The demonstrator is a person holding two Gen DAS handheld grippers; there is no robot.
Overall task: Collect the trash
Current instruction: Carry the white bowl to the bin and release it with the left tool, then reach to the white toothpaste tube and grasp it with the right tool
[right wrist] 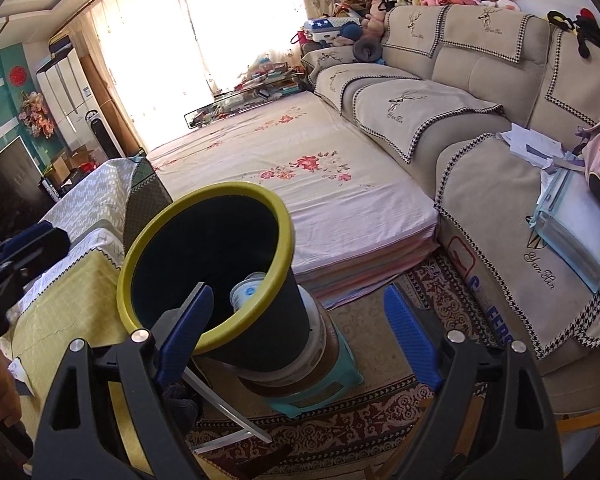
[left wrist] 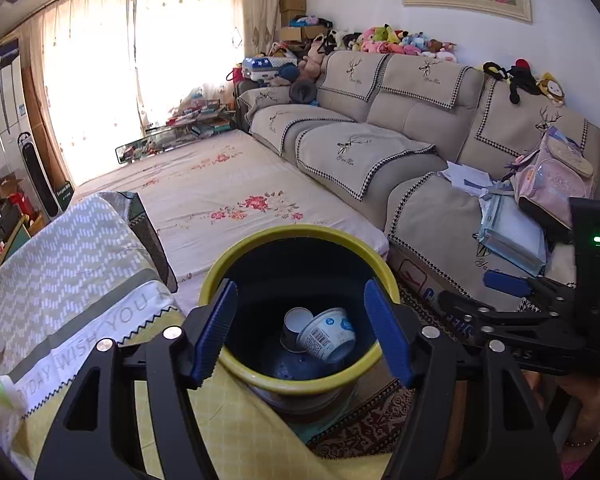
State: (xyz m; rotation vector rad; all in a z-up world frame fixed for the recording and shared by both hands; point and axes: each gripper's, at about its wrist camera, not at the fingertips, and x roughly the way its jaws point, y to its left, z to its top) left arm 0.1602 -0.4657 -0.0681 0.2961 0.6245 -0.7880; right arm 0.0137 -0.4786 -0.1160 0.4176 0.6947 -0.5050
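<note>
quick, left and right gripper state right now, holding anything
Left gripper: open, empty, above the yellow-rimmed dark trash bin.
Right gripper: open, empty, beside that bin.

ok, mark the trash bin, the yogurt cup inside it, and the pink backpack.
trash bin (left wrist: 300,386), left wrist view, on the near yellow rim.
yogurt cup (left wrist: 327,335), left wrist view, on its labelled side wall.
pink backpack (left wrist: 556,184), left wrist view, on its front pocket.

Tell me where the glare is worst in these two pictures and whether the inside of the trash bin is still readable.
Left wrist view: curtained window blown out; trash bin dim inside, yogurt cup label legible. Right wrist view: same window overexposed, bin interior nearly black, edges strongly bent.
</note>
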